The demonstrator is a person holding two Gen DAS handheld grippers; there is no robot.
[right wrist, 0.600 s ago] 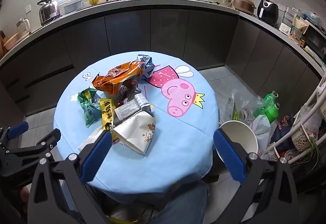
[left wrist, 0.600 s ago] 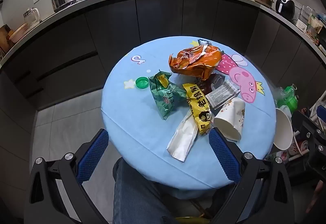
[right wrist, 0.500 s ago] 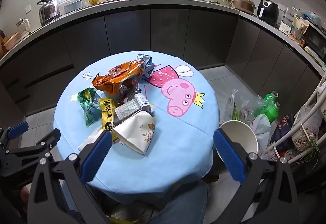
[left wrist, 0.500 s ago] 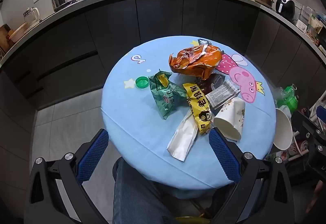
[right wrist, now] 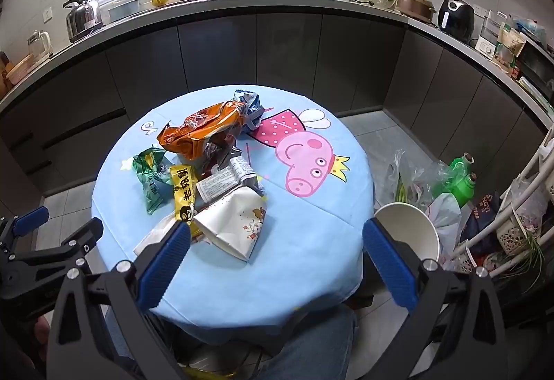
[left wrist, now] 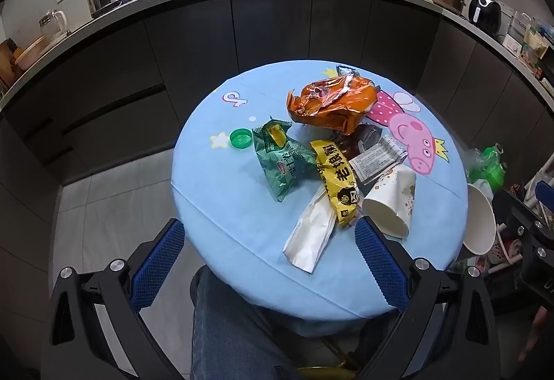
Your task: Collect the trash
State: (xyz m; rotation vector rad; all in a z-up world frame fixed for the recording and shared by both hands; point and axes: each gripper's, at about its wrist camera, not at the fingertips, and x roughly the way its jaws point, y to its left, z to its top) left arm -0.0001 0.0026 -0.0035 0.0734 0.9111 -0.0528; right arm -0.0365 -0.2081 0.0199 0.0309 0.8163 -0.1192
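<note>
A pile of trash lies on a round table with a blue cartoon cloth (left wrist: 242, 217): an orange foil bag (left wrist: 332, 103), a green wrapper (left wrist: 280, 162), a yellow wrapper (left wrist: 337, 182), a white paper sleeve (left wrist: 311, 234), a crushed paper cup (left wrist: 393, 203), a printed packet (left wrist: 375, 160) and a green bottle cap (left wrist: 240, 138). The same pile shows in the right wrist view, with the orange bag (right wrist: 200, 132) and paper cup (right wrist: 235, 220). My left gripper (left wrist: 270, 241) is open and empty above the table's near edge. My right gripper (right wrist: 277, 241) is open and empty, near the cup.
A white bucket-like bin (right wrist: 408, 231) stands on the floor right of the table, with plastic bags and green bottles (right wrist: 460, 179) behind it. A white wire rack (right wrist: 526, 207) is at far right. Dark cabinets and a cluttered counter (right wrist: 277, 2) curve behind. My legs in jeans (left wrist: 225, 328) are below.
</note>
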